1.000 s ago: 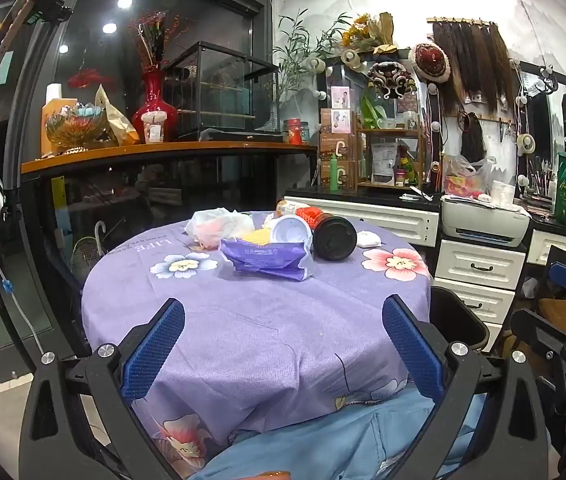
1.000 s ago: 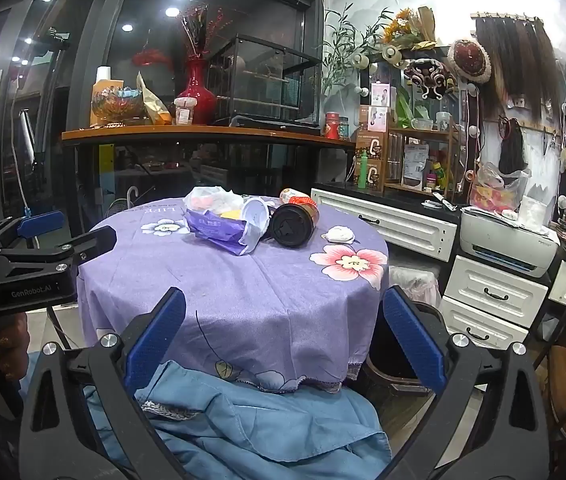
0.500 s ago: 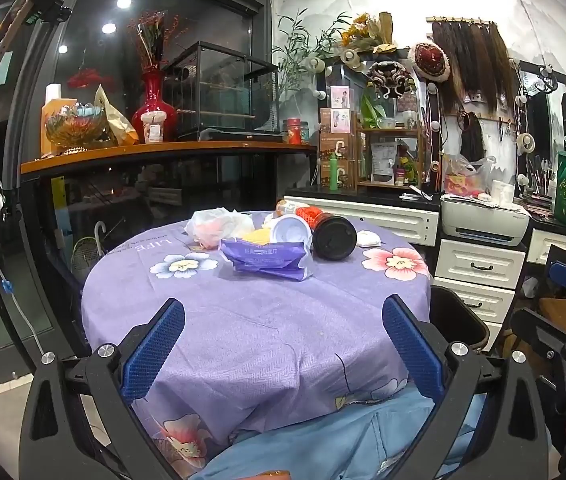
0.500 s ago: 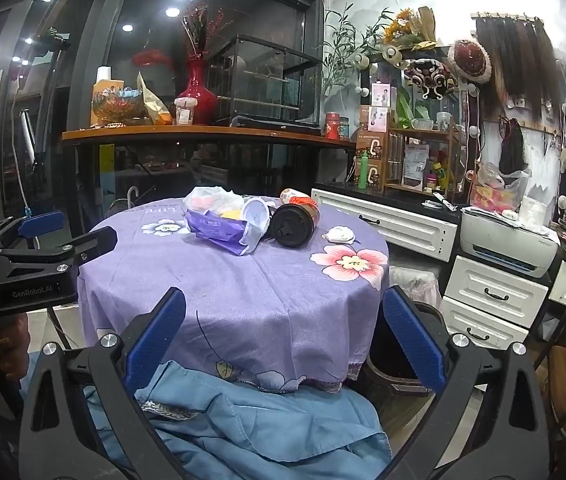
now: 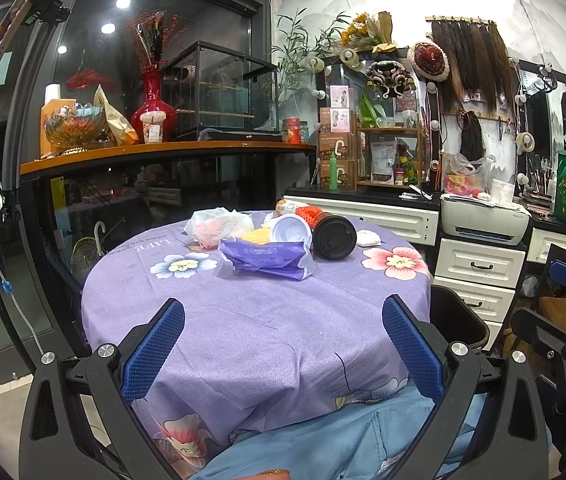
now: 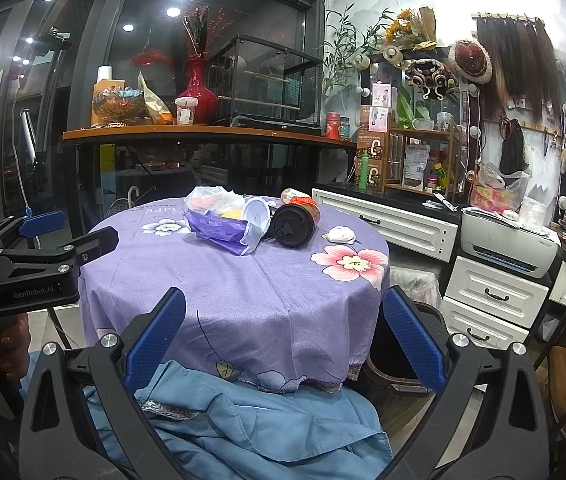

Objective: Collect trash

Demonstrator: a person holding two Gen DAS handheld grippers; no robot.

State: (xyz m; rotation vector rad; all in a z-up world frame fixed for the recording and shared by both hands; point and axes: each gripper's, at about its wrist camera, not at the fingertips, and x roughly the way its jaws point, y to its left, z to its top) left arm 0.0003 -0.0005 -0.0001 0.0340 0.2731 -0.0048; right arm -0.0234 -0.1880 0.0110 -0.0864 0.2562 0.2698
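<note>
Task not begun: both claws, left claw [image 5: 283,344] and right claw [image 6: 283,340], spread apart, empty. Trash pile untouched on counter [image 5: 251,332]: purple wrapper [image 5: 267,258], black-lidded cup [image 5: 333,237], plastic bag [image 5: 217,226]. Dark bin [image 5: 457,320] beside counter.

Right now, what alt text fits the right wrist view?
An open blue-padded claw faces a round table in a purple floral cloth, with a trash pile at its far side: purple wrapper, white cup, black-lidded jar, plastic bag.

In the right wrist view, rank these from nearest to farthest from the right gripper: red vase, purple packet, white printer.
1. purple packet, on the table, left of centre.
2. white printer, on the drawers, right.
3. red vase, on the back shelf, left.
</note>
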